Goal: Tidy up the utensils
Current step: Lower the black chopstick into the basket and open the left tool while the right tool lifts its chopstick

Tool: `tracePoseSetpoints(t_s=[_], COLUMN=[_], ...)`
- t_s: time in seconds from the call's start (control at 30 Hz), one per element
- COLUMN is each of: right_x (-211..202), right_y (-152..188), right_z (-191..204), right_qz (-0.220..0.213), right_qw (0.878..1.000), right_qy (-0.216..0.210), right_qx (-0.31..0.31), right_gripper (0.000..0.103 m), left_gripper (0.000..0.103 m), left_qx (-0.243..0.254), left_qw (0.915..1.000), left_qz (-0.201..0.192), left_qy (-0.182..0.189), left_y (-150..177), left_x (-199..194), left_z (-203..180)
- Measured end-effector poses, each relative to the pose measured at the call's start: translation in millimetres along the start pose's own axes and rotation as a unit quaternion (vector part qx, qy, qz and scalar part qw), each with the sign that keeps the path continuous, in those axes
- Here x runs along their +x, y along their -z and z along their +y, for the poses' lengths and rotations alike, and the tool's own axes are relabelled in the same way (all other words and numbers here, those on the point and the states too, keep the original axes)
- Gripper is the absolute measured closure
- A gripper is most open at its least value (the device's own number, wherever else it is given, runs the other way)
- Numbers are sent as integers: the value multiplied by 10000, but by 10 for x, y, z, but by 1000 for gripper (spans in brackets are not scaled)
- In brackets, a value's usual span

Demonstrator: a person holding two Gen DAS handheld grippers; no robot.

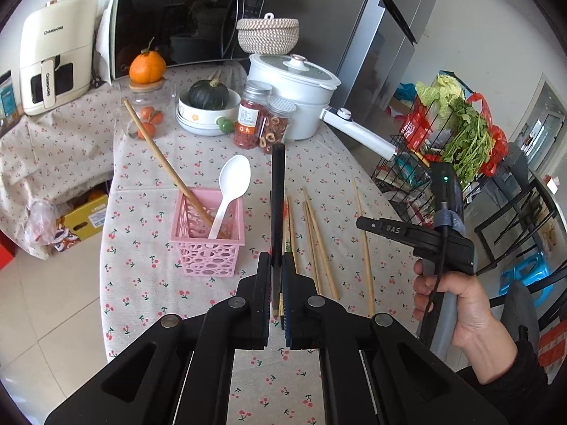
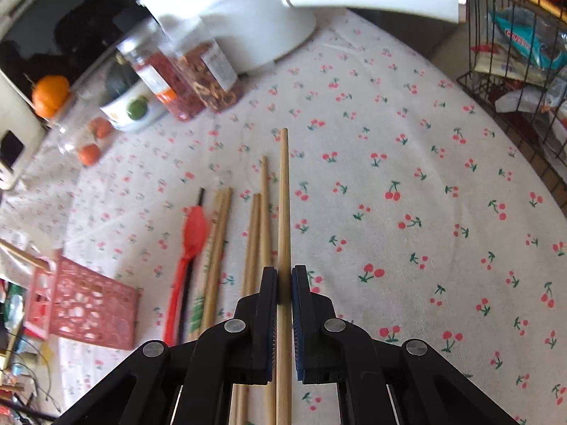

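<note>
While both my grippers are loaded, the job is getting each stick into the pink basket cleanly. My left gripper is clamped on a black chopstick, which sticks out forward above the tablecloth, just right of the basket. My right gripper is closed on a bamboo chopstick, pinched mid-shaft, with its far end pointing toward the white pot; can't tell if it's lifted clear of the cloth. The basket already holds a white spoon and a long wooden chopstick leaning left. Still lying on the cloth: several loose bamboo chopsticks and a red spoon beside them. To do this well, I'd say tip the black stick toward vertical, centre it over the basket opening away from the spoon, lower it, then release, so it doesn't catch the lattice rim or tip the light basket. One hand at a time is safer; the right-hand view is blurred.
</note>
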State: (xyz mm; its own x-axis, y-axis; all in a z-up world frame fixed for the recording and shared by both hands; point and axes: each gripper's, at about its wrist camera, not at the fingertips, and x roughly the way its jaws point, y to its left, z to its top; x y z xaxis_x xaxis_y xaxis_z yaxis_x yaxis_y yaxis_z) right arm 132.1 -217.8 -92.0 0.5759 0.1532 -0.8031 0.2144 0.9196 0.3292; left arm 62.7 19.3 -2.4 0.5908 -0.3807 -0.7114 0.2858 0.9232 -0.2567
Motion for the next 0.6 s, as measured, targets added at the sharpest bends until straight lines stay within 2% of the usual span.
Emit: tracePoseSetpoints(t_s=[0.17, 0.33, 0.47, 0.6], right_x=[-709, -1232, -1425, -1402], right_y=[101, 159, 153, 133], right_z=[117, 231, 363, 532], right_qz=[-816, -1550, -2075, -2198], right_qw=[9946, 9816, 9703, 9657], right_qy=[-601, -1068, -1163, -1258], right_qx=[-235, -318, -446, -575], right_gripper=[97, 97, 97, 97], left_gripper=[98, 98, 98, 98], left_qx=[-47, 5, -83, -133], left_qw=[9986, 9928, 9862, 9771], left_qz=[-532, -1193, -1639, -2058], left_qy=[31, -77, -209, -524], left_y=[-46, -175, -275, -364], left_x=[-369, -731, -866, -883], left_z=[-9, -19, 27, 93])
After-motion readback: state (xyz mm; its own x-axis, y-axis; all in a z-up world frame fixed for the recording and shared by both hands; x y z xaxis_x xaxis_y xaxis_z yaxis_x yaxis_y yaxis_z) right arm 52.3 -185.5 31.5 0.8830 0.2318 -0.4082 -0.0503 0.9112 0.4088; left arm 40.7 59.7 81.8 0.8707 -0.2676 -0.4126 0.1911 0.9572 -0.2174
